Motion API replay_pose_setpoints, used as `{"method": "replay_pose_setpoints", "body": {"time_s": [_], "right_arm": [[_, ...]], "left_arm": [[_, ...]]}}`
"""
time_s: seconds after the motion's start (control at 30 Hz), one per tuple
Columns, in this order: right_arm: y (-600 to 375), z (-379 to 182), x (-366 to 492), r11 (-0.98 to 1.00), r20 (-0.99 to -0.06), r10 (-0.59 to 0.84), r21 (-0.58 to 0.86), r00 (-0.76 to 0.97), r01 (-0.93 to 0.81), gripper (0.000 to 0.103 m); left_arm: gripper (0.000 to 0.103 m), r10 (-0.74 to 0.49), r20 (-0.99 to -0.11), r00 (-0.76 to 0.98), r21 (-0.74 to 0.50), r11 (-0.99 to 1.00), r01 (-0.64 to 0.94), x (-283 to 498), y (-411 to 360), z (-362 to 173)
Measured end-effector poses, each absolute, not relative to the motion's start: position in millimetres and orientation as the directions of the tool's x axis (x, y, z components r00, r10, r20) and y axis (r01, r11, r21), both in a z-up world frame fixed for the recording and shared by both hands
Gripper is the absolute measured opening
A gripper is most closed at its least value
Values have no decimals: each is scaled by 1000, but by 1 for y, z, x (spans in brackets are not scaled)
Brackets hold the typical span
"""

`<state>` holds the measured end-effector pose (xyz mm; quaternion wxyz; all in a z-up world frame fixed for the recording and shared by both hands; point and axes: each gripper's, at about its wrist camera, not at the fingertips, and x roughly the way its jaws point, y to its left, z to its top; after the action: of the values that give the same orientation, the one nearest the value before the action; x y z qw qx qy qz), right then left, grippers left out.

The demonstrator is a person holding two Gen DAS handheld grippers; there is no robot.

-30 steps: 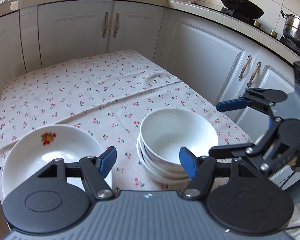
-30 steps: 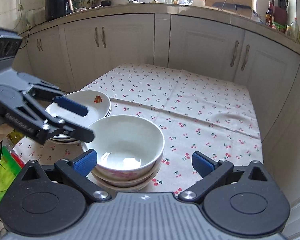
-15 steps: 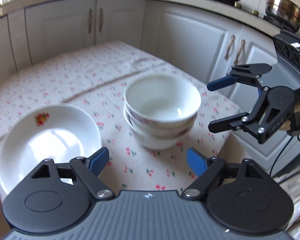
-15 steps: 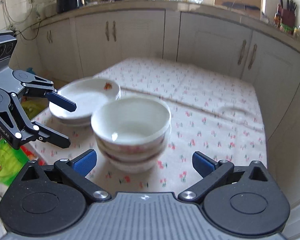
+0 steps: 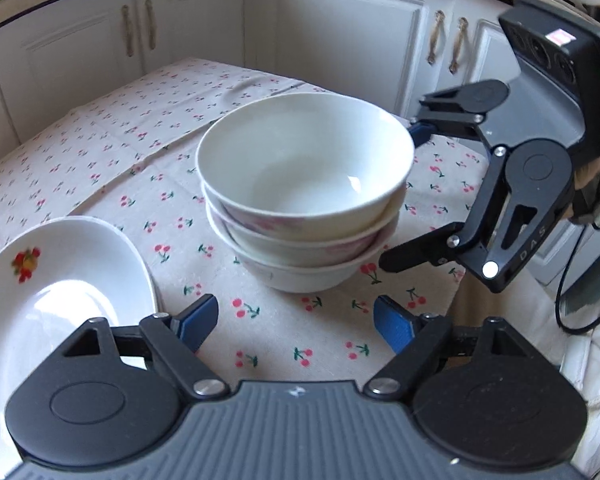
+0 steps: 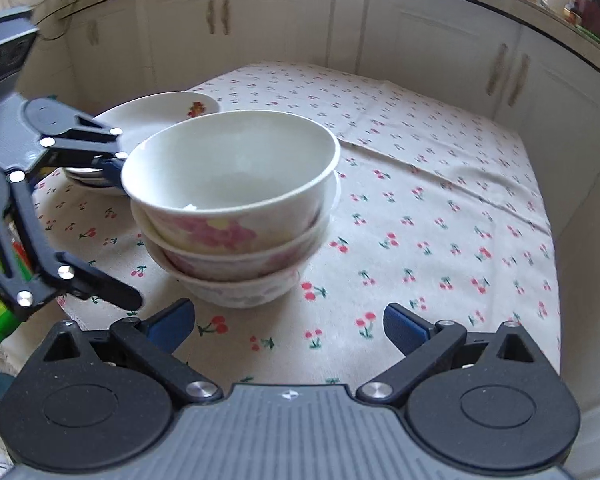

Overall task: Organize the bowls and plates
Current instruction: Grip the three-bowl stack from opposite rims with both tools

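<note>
The left claw [image 5: 296, 318] stands spread, its blue pads [image 5: 198, 316] apart over bare cloth just short of the bowl stack [image 5: 304, 196], pinching nothing. The right claw [image 6: 288, 326] is spread likewise, empty, its pads [image 6: 404, 326] low over the cherry-print tablecloth [image 6: 440, 216] on the stack's near side. In the left wrist view the right claw [image 5: 400, 196] reaches in from the right with one finger by the top bowl's rim and the other near the bottom bowl; whether either touches the china is hard to judge through the blur. The stack is three white bowls nested one in another, pink flowers on their outer walls; the top bowl [image 6: 230, 172] is empty, and what the lower two hold besides the bowls above is hidden. It sits near the front edge of the tabletop [image 5: 100, 152]. To its left lie the white plates [image 5: 60, 292], a fruit motif on the topmost, nothing on it; in the right wrist view they [image 6: 160, 110] appear stacked, partly hidden behind the left claw, their count unclear. White cupboard doors [image 6: 260, 24] close the background.
</note>
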<state>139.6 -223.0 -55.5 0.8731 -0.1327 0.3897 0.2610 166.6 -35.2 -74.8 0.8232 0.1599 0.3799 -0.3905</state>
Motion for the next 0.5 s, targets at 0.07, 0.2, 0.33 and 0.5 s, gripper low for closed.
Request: {"method": "replay_pose_setpoints", "body": {"time_s": [0.07,0.2,0.33,0.5], "right_arm": [[-220,-56,141,806,-746,367,-44,556,-591,101],[-218,-60,150,769,-749,394,-49,532,-638,96],[-214,-60,153,718,-757,410,-77,509,-692,94],[-210,-56,158,642,-772,428,-106,470,-759,90]], "left_arm": [[84,-524,-753,398,-20,622,783,170,-38,-77],[84,-532,-753,387,4,585,811,176,-43,-79],[84,-541,-753,376,22,549,835,184,-45,-78],[82,-544,-766,342,45,486,873,195,-48,-77]]}}
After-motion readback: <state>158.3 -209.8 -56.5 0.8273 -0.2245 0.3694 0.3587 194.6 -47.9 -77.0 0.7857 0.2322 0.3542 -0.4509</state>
